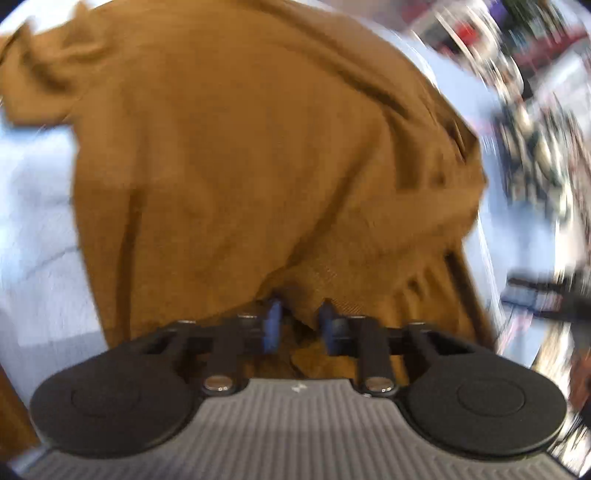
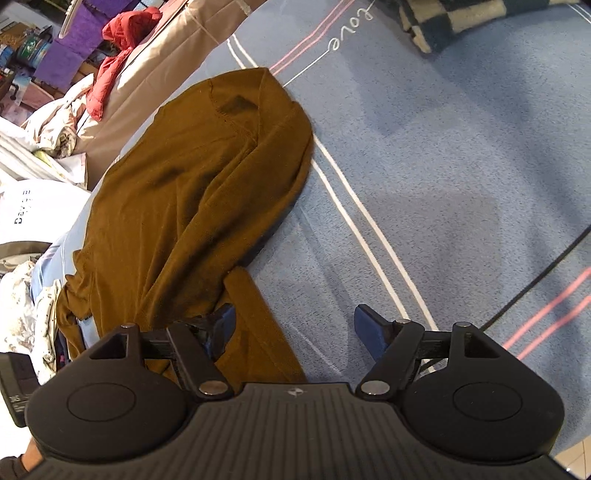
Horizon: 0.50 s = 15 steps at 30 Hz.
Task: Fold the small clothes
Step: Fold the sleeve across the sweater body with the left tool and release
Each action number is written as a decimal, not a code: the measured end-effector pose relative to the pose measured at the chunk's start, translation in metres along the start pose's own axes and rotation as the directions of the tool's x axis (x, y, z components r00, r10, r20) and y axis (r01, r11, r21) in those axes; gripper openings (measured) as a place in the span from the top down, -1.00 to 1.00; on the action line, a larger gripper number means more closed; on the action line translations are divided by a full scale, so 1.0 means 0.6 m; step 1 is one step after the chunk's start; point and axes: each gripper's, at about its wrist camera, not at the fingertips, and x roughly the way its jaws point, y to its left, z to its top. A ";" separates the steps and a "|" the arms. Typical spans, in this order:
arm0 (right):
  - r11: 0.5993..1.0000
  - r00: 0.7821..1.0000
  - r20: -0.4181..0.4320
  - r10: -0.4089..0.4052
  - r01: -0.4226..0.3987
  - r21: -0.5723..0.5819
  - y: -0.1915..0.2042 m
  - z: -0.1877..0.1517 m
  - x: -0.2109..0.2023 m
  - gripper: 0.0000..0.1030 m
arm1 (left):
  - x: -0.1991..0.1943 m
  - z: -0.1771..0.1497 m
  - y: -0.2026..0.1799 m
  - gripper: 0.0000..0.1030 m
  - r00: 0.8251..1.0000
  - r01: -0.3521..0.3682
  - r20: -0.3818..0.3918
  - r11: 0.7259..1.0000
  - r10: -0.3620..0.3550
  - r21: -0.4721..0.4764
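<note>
Brown shirt on my blue bedsheet: left gripper pinches its fabric (blurred); right gripper spread wide, holding nothing.

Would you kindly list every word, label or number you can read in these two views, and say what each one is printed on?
"love": white cursive script on the blue bed sheet, seen upside down at in the right wrist view.
Dark lettering on the white bag at the left edge: partly cut off, not readable.
Small white print on the black device at lower left: too small to read.
Left wrist view: nothing legible; the background is blurred.
</note>
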 end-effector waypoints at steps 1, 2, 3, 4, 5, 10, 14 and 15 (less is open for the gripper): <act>1.000 1.000 0.001 -0.001 0.001 0.002 -0.001 0.000 -0.002 -1.00 | -0.007 0.000 0.002 0.86 0.999 0.015 0.031 0.999 -0.014 -0.029; 1.000 1.000 0.004 -0.001 0.001 0.001 -0.001 0.000 -0.004 -1.00 | -0.015 0.002 0.000 0.89 0.998 0.019 0.054 0.999 -0.018 -0.030; 1.000 1.000 0.006 0.000 0.000 -0.001 -0.002 -0.001 -0.005 -1.00 | -0.018 0.004 -0.003 0.93 0.998 0.015 0.056 1.000 -0.014 -0.015; 1.000 1.000 0.006 -0.001 0.001 -0.002 -0.003 -0.001 -0.004 -1.00 | -0.017 0.008 -0.005 0.96 0.999 0.012 0.048 1.000 -0.012 -0.001; 1.000 1.000 0.003 -0.003 0.003 0.000 -0.004 -0.001 -0.001 -1.00 | -0.018 0.009 -0.004 0.96 0.999 0.014 0.049 1.000 -0.014 -0.010; 1.000 1.000 -0.002 0.001 -0.001 0.001 -0.003 0.001 0.008 -1.00 | -0.061 0.048 -0.001 0.97 0.989 0.025 0.144 0.999 -0.018 -0.047; 0.997 0.999 0.006 -0.032 0.032 -0.071 0.007 0.005 0.015 -1.00 | -0.119 0.090 0.026 0.97 0.968 -0.013 0.248 0.997 0.031 -0.074; 0.994 0.999 0.016 -0.046 0.047 -0.095 0.010 0.008 0.017 -1.00 | -0.139 0.102 0.035 0.97 0.961 -0.037 0.271 0.996 0.058 -0.081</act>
